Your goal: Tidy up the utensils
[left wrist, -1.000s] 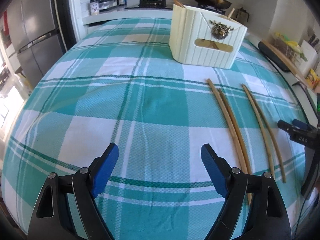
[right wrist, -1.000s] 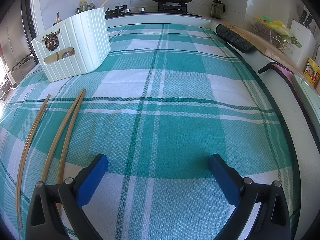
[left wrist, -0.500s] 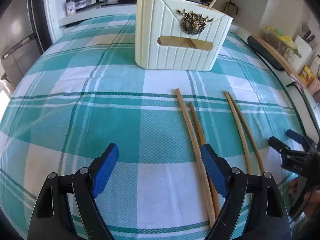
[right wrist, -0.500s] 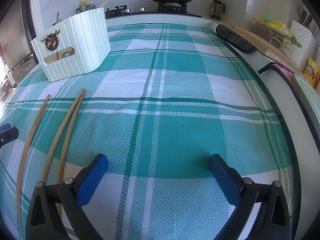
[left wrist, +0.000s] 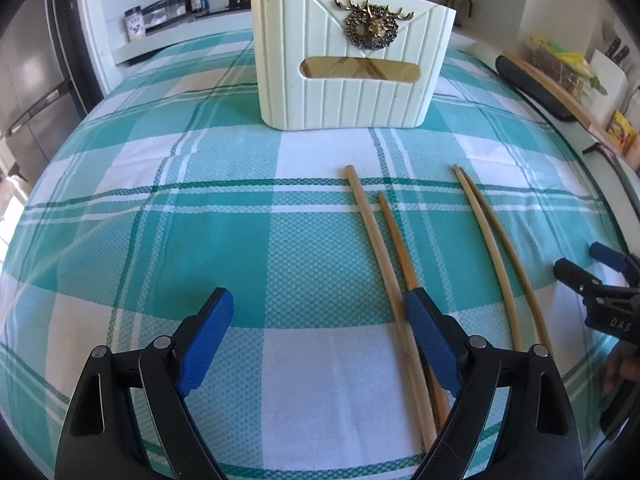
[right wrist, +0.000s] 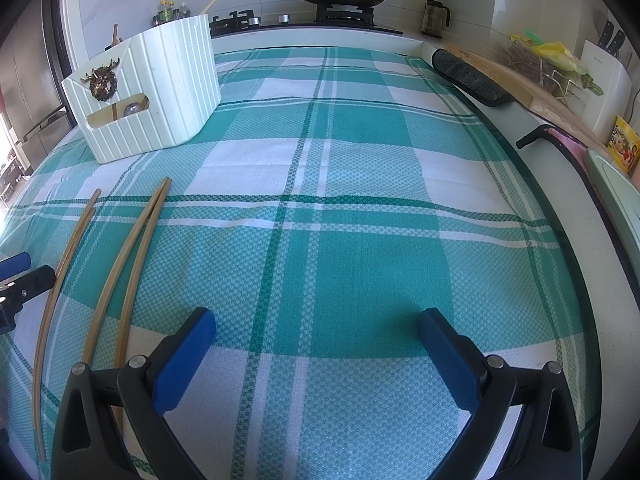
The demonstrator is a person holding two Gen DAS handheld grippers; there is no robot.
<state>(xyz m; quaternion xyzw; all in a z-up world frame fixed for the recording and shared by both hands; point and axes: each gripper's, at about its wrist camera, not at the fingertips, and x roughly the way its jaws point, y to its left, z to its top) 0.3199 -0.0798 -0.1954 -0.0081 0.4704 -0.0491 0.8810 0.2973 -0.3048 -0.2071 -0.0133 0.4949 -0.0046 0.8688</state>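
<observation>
Four chopsticks in two pairs on the table before the holder, awaiting sorting; left hand-held gripper wide over the nearer pair, right hand-held gripper wide, idle.

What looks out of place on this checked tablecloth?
Four loose chopsticks lie on the cloth in front of the cream holder, which already holds utensils. One pair's ends are uneven. Nothing looks spilled or broken.

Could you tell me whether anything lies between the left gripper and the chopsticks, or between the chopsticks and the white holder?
Nothing visible does. The left gripper is open above the cloth, its right finger over the nearer pair of chopsticks. Only bare checked tablecloth lies between both pairs and the white holder.
</observation>
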